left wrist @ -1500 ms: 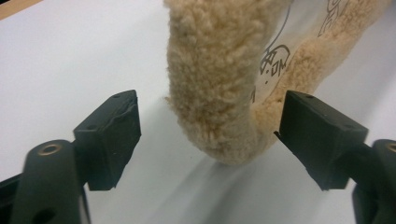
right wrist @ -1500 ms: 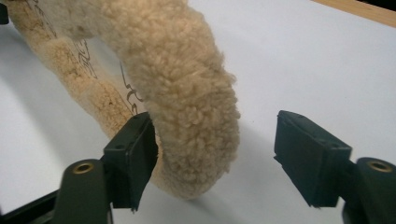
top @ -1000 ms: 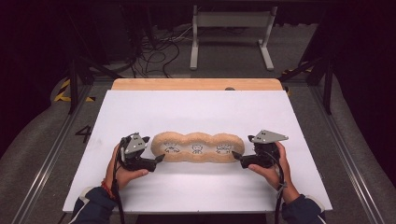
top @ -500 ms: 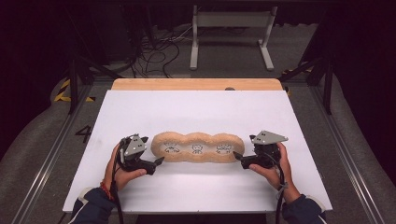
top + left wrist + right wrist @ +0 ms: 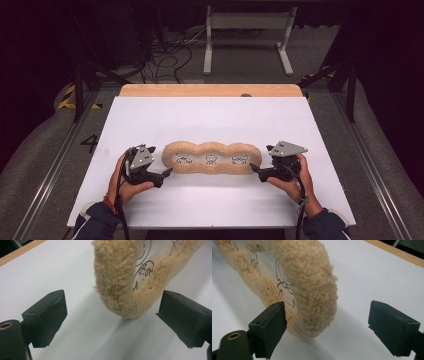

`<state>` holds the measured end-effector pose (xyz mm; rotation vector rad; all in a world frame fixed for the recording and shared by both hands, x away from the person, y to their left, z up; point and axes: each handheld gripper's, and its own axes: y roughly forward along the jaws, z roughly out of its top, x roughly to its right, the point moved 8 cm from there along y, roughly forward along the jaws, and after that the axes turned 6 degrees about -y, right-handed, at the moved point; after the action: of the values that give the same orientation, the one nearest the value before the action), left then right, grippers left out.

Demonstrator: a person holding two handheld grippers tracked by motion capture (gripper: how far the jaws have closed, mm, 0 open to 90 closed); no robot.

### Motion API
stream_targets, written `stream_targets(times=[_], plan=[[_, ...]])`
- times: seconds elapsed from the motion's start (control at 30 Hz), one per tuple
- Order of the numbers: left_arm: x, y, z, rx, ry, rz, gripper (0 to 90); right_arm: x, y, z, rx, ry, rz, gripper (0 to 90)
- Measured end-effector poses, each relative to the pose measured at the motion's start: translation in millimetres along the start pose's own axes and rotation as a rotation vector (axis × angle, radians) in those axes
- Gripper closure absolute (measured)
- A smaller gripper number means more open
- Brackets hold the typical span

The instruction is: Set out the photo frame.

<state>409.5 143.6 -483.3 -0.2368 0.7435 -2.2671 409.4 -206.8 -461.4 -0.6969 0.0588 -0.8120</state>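
While the fuzzy tan three-lobed mat point(image 5: 211, 158) lies flat mid-way on the smooth white board point(image 5: 210, 115), the left gripper point(image 5: 168, 173) and right gripper point(image 5: 253, 169) flank its rounded ends, blocky black jaws spread, the left's having just widened.

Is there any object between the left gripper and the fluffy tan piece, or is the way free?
Nothing visible blocks it. The left gripper stands open, and the rounded end of the fluffy tan piece lies just ahead between its jaws, apart from both pads, with bare white table around.
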Motion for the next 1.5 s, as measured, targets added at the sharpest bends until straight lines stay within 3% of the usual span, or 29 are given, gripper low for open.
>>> stream_targets(times=[0.17, 0.47, 1.03, 1.5], plan=[[-2.8, -4.9, -2.9, 0.002, -0.005, 0.009, 8.9, 0.9, -2.8, 1.4, 0.005, -0.011, -0.002, 15.1], [-7.2, -15.8, -10.8, 0.001, -0.007, 0.030, 9.1, 0.9, -8.6, -10.4, -0.037, -0.045, -0.033, 15.0], [-7.7, -28.3, -32.7, -0.045, 0.022, 0.062, 8.9, 3.8, -22.9, -32.0, -0.034, -0.018, -0.063, 15.0], [-5.7, -40.0, -43.2, -0.038, 0.021, 0.064, 8.7, 11.1, -35.9, -50.0, -0.017, 0.016, -0.093, 14.8]])
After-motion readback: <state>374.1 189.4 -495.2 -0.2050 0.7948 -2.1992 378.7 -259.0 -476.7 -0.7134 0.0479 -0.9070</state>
